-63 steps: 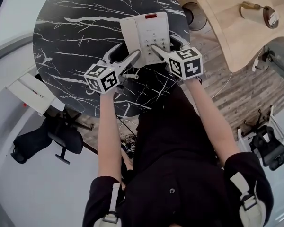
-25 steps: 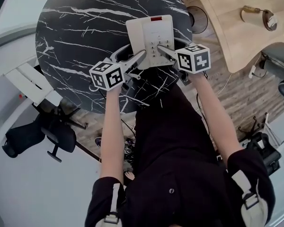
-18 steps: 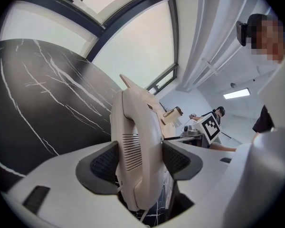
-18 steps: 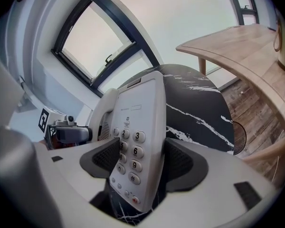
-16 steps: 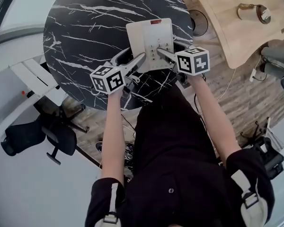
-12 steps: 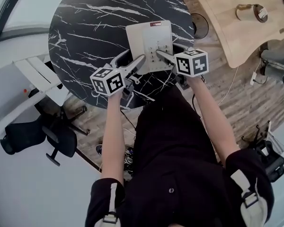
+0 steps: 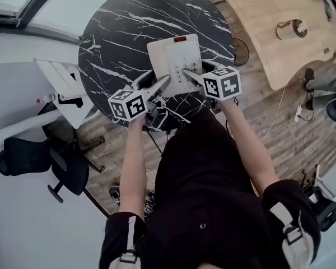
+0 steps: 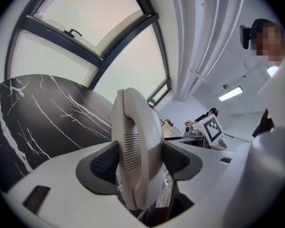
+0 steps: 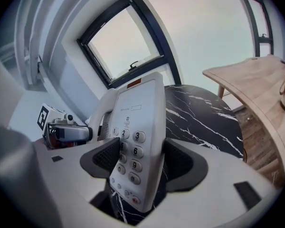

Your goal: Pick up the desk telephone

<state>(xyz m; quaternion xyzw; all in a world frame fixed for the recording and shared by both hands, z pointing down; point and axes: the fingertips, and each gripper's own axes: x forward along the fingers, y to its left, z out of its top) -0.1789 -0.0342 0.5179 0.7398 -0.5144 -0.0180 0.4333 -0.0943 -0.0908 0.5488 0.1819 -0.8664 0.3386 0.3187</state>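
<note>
The white desk telephone (image 7: 173, 58) hangs tilted above the round black marble table (image 7: 129, 15), gripped at its near end from both sides. My left gripper (image 7: 154, 84) is shut on the handset side; the handset (image 8: 133, 146) fills the gap between its dark pads (image 8: 104, 163). My right gripper (image 7: 194, 72) is shut on the keypad side, where the number keys (image 9: 133, 151) sit between its pads (image 9: 183, 163). A red strip marks the phone's far end. Across the phone, each gripper view shows the other gripper's marker cube.
A light wooden desk (image 7: 269, 21) with a cup (image 7: 291, 28) stands at the right. A white folding stand (image 7: 64, 88) and a black office chair (image 7: 28, 156) are at the left. A round fan base (image 7: 241, 52) and cables lie on the wooden floor.
Both grippers have stayed shut on the telephone and risen with it. The table now looks smaller and lower in the head view, and more of the floor shows.
</note>
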